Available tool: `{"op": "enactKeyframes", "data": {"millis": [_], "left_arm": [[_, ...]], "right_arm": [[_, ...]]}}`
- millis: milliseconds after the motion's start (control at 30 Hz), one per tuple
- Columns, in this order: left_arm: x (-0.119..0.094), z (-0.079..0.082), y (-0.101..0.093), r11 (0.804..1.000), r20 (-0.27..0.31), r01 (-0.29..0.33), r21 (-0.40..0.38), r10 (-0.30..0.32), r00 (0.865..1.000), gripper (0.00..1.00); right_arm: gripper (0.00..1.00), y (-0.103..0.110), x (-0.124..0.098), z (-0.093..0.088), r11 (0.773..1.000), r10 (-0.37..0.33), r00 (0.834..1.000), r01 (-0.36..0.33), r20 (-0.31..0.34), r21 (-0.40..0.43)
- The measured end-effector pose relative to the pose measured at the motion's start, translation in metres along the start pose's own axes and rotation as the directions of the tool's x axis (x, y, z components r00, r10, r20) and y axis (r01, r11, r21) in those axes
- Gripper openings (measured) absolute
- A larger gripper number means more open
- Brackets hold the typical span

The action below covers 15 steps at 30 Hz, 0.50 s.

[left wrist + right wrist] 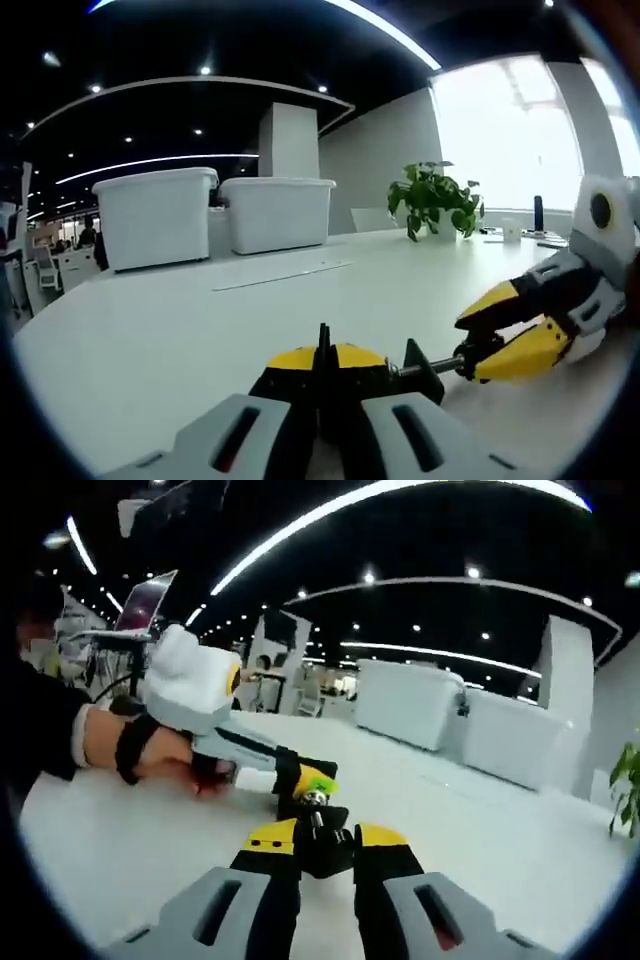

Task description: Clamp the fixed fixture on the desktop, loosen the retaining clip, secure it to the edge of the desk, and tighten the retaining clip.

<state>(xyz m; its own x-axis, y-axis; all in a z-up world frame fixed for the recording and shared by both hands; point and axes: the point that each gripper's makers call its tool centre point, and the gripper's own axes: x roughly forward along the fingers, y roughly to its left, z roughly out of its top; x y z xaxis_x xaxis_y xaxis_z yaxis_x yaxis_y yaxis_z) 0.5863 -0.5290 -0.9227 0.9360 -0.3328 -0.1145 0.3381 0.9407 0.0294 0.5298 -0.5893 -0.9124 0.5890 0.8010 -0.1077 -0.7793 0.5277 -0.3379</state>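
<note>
On the white counter (150, 330) the black clamp fixture (415, 368) lies between both grippers; the left gripper (322, 375) has its fingers closed on the body, the right gripper (313, 848) pinches the screw handle (316, 798); loosening seems in hand, so the next move calls for turning that screw while the left holds firm

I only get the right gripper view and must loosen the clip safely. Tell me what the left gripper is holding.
Observer: In the left gripper view, the left gripper has its fingers shut on the black fixture.
Operator: Report what lies ahead of it on the desk.
Observer: A thin flat strip lies on the white desk, short of two white bins.
Operator: Check my grip from that side.
Observer: The right gripper closes on the end of the screw running out of the fixture.
</note>
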Motion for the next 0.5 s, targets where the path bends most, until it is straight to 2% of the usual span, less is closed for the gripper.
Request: {"op": "enactKeyframes", "data": {"millis": [67, 200, 233, 300, 500], "left_arm": [[0.001, 0.000, 0.001, 1.000, -0.001, 0.000, -0.001, 0.000, 1.000, 0.04], [0.001, -0.001, 0.002, 1.000, -0.002, -0.001, -0.005, 0.001, 1.000, 0.04], [0.002, -0.001, 0.002, 1.000, -0.002, -0.001, -0.005, 0.001, 1.000, 0.04], [0.001, -0.002, 0.002, 1.000, -0.005, -0.004, -0.006, 0.004, 1.000, 0.04], [0.001, -0.002, 0.002, 1.000, -0.005, -0.008, -0.002, 0.008, 1.000, 0.04]], "right_arm": [[0.17, 0.004, -0.002, 0.002, 0.992, -0.016, 1.000, 0.017, 0.004, -0.126], [0.17, 0.008, -0.004, 0.004, 0.957, -0.031, 0.999, 0.035, 0.016, -0.287], [0.17, 0.009, -0.004, 0.004, 0.953, -0.032, 0.999, 0.036, 0.018, -0.302], [0.18, 0.010, -0.004, 0.004, 0.915, -0.039, 0.999, 0.045, 0.024, -0.401], [0.18, 0.012, -0.003, 0.002, 0.876, -0.044, 0.999, 0.047, 0.017, -0.480]]}}
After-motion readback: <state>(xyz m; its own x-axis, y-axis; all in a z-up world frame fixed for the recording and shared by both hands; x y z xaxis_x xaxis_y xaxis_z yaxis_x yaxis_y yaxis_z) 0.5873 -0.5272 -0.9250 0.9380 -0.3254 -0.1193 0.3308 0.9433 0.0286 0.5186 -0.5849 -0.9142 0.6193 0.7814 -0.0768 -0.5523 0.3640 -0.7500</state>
